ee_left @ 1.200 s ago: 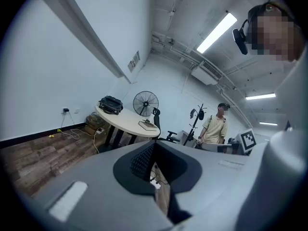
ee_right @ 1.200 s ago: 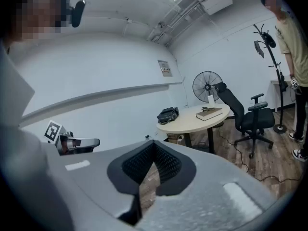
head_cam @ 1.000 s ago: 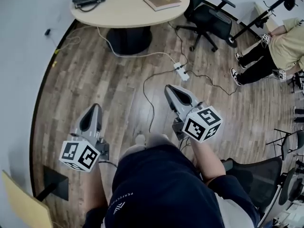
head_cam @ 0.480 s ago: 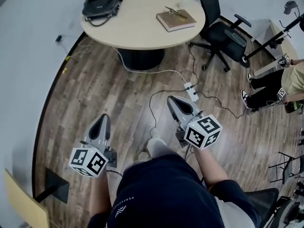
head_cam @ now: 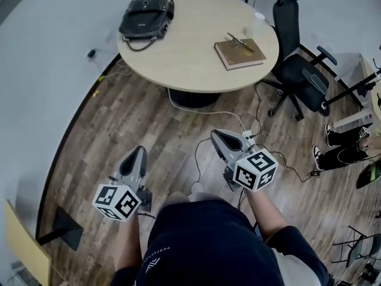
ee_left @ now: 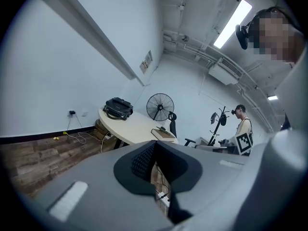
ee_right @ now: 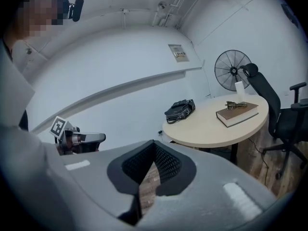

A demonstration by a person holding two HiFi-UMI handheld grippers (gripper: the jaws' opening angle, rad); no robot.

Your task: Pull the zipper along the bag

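Observation:
A black bag (head_cam: 147,18) lies on the far left part of a round, light wood table (head_cam: 190,52); I cannot make out its zipper from here. It also shows small in the left gripper view, bag (ee_left: 118,108), and in the right gripper view, bag (ee_right: 180,110). Both grippers hang over the wooden floor, well short of the table. My left gripper (head_cam: 138,152) is shut with nothing in it, and so is my right gripper (head_cam: 215,134). In both gripper views the jaws meet with nothing between them: left gripper (ee_left: 154,148), right gripper (ee_right: 153,148).
A brown book (head_cam: 240,53) with a small thing on top and a white cup (head_cam: 257,21) are on the table's right side. A black office chair (head_cam: 300,73) stands right of it. A power strip (head_cam: 249,138) and cables lie on the floor. A seated person's legs (head_cam: 345,148) show far right.
The table and bag have slid lower and nearer in the head view as the person walks toward them. Both grippers stay shut and empty, held in front of the body.

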